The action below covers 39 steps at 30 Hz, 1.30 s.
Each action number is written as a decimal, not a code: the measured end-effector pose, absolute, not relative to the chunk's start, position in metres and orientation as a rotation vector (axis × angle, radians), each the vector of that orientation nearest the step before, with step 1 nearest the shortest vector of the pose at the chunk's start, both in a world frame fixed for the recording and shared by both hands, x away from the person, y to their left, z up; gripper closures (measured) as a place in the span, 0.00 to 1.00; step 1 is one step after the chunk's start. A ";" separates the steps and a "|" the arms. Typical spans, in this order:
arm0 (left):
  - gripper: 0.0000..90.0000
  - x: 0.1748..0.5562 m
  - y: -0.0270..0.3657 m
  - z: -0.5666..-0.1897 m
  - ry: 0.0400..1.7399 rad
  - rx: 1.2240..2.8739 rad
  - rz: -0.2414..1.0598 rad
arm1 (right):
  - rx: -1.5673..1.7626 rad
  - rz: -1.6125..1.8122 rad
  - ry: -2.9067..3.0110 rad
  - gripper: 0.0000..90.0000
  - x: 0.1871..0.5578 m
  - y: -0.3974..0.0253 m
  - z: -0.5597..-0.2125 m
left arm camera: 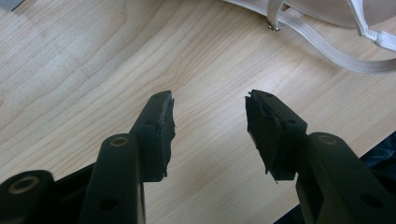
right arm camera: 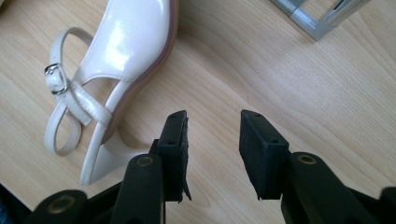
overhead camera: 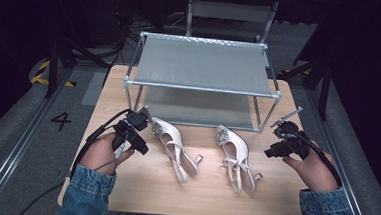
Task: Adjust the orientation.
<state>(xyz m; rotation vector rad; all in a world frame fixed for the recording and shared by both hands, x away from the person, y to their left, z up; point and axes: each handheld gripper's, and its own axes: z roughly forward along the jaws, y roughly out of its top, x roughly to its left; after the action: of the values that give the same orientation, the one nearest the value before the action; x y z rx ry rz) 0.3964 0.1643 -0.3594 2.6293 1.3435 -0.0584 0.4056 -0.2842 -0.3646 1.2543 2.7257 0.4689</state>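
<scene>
A: Tool status?
B: Left tool (overhead camera: 145,116) and right tool (overhead camera: 268,151) both spread, empty, above bare table (overhead camera: 138,184).
A: Shoes?
B: Left shoe (overhead camera: 172,141) and right shoe (overhead camera: 236,153) lie mid-table, between tools. Rack (overhead camera: 202,83) stands behind, blocking the far edge.

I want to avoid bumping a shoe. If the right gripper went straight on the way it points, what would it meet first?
Probably bare table: the open right gripper aims between the shoe and the rack's foot, though depth is unclear.
</scene>
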 end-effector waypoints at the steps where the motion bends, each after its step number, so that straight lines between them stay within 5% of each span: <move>1: 0.59 0.397 0.164 -0.358 1.356 2.624 -0.048 | 1.258 0.479 2.727 0.69 0.406 -0.285 -0.366; 25: 0.48 0.401 0.110 -0.394 1.054 2.721 -0.059 | 1.285 0.485 2.731 0.63 0.408 -0.287 -0.376; 37: 0.55 0.418 0.106 -0.414 1.112 2.653 -0.085 | 1.306 0.470 2.735 0.63 0.407 -0.288 -0.382; 39: 0.66 0.417 0.105 -0.414 1.116 2.644 -0.072 | 1.303 0.463 2.734 0.63 0.407 -0.289 -0.382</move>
<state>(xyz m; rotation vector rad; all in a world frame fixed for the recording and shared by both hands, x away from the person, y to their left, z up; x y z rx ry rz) 0.4172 0.1053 -0.4138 2.6438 1.1156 -0.0716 0.4069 -0.2889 -0.3825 1.3028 2.7340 0.4626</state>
